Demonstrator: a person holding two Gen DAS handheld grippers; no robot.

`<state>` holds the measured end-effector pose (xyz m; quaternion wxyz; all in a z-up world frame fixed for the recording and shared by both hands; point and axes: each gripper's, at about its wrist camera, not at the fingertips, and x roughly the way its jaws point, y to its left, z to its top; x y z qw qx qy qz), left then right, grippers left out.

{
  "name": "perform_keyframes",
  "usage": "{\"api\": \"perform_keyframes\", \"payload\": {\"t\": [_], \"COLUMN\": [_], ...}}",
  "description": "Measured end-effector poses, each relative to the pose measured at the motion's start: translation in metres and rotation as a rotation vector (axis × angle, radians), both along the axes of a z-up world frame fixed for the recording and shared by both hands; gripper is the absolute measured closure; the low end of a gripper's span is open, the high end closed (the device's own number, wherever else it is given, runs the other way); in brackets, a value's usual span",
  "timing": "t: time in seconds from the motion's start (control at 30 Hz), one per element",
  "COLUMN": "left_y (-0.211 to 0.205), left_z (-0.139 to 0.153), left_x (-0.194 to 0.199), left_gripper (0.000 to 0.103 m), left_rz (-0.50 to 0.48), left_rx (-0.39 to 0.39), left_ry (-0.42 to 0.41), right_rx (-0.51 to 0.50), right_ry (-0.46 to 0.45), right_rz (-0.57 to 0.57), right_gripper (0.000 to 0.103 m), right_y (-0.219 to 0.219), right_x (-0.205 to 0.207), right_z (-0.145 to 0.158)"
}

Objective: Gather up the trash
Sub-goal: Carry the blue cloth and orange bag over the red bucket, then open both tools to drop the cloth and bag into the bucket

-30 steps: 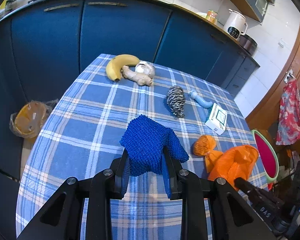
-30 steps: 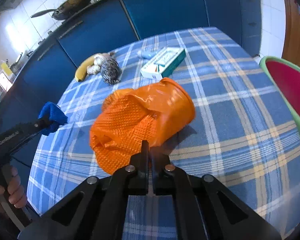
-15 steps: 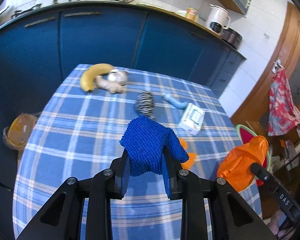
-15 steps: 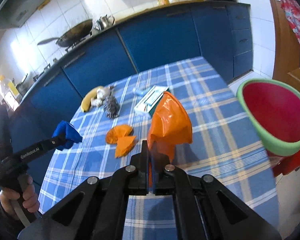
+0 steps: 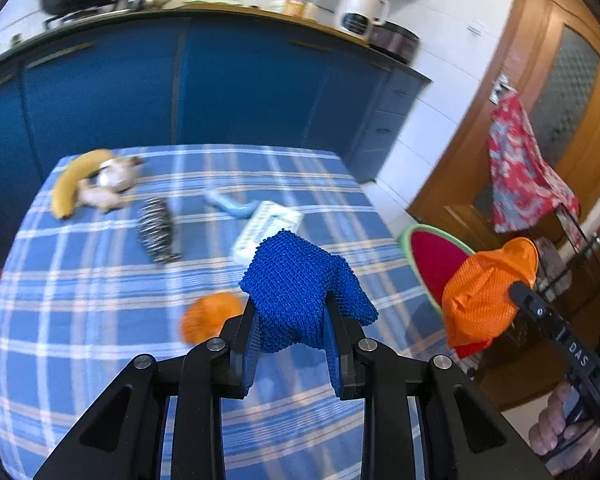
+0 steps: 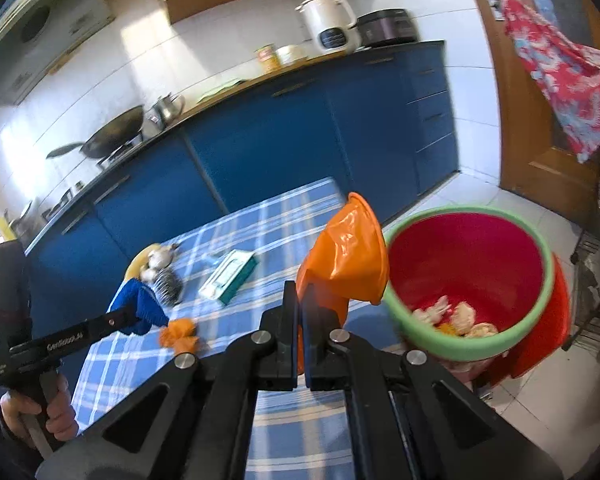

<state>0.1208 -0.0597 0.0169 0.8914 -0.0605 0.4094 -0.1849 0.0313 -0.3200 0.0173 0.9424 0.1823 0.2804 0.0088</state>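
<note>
My left gripper [image 5: 294,322] is shut on a blue knitted cloth [image 5: 300,284] and holds it above the checked table [image 5: 80,288]. My right gripper [image 6: 301,304] is shut on an orange plastic bag [image 6: 346,252] and holds it in the air beside the rim of a red bin with a green rim [image 6: 468,276]. The bag [image 5: 486,296] and the bin [image 5: 436,256] also show at the right in the left wrist view. The bin holds some pale scraps [image 6: 452,314]. An orange peel [image 5: 210,314] lies on the table just ahead of the left gripper.
On the table lie a banana [image 5: 74,186], ginger and garlic [image 5: 108,188], a steel scourer [image 5: 158,228], a light blue tube [image 5: 232,206] and a white-green box [image 5: 266,226]. Blue kitchen cabinets [image 5: 220,88] stand behind. A patterned cloth [image 5: 520,176] hangs on the door at right.
My right gripper lifted the orange bag off the table and carried it right, up to the bin's rim. My left gripper, still holding the blue cloth, swung right.
</note>
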Motion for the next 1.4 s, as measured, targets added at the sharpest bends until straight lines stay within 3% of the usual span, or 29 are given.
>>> {"api": "perform_keyframes", "payload": {"t": [0.43,0.97,1.13,1.4], "left_y": [-0.102,-0.207,-0.229,-0.243], "left_z": [-0.004,-0.027,-0.033,-0.038], "left_x": [0.011,0.027,0.033,0.035], "left_gripper": [0.075,0.074,0.069,0.05], "left_rz": [-0.177,-0.33,-0.354,-0.353], "left_rx": [0.036,0.107,0.113,0.134], "left_ry": [0.01,0.002,-0.008,-0.008], "right_rx": [0.013,0.073,0.101,0.14], "right_ry": [0.027,0.101,0.109,0.114], "right_rz": [-0.164,-0.245,-0.274,-0.317], "right_gripper": [0.099,0.096,0.075,0.069], "right_y": [-0.085,-0.128,-0.141,-0.151], "right_x": [-0.001,0.007,0.002,-0.01], "right_z": [-0.017,-0.061,-0.069,-0.079]}}
